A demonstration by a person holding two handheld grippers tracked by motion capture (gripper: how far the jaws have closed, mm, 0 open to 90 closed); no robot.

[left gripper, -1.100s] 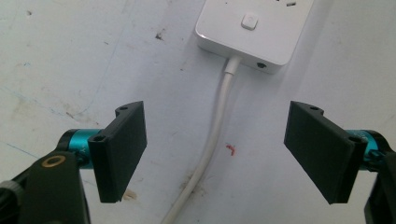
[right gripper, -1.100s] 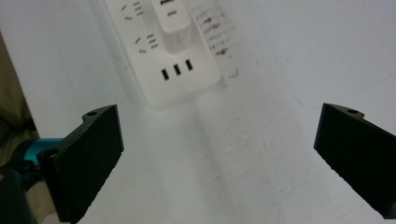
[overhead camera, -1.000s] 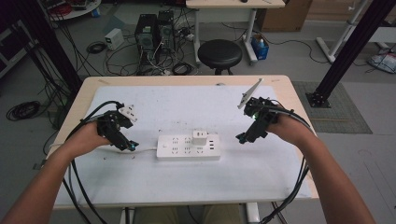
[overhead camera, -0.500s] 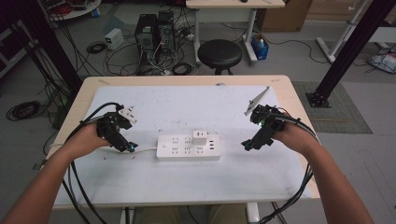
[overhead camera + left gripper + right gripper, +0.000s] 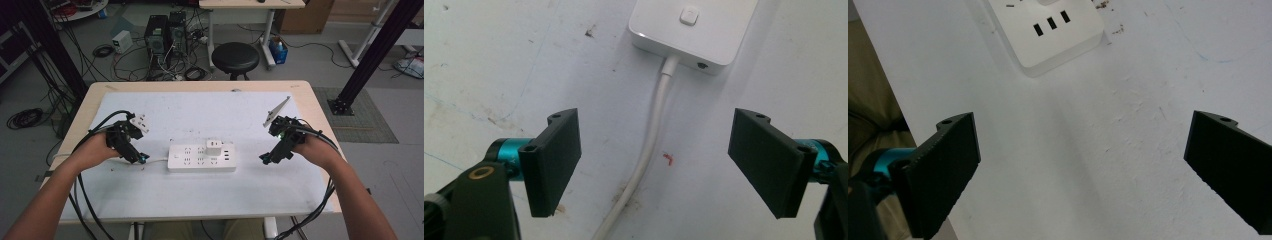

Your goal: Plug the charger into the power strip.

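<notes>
Power strip (image 5: 201,158) lies mid-frame in the high view, between my 2 grippers. My left jaws stand apart astride its cord (image 5: 651,135); my right jaws gape empty near its USB end. It looks rigid, light and smooth, so I'd grip across its narrow sides. White tabletop (image 5: 200,200) beneath.

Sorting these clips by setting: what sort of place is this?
Probably a lab or workshop: desktop computer towers and tangled cables sit on the bare floor, with a black stool behind the work table.
</notes>
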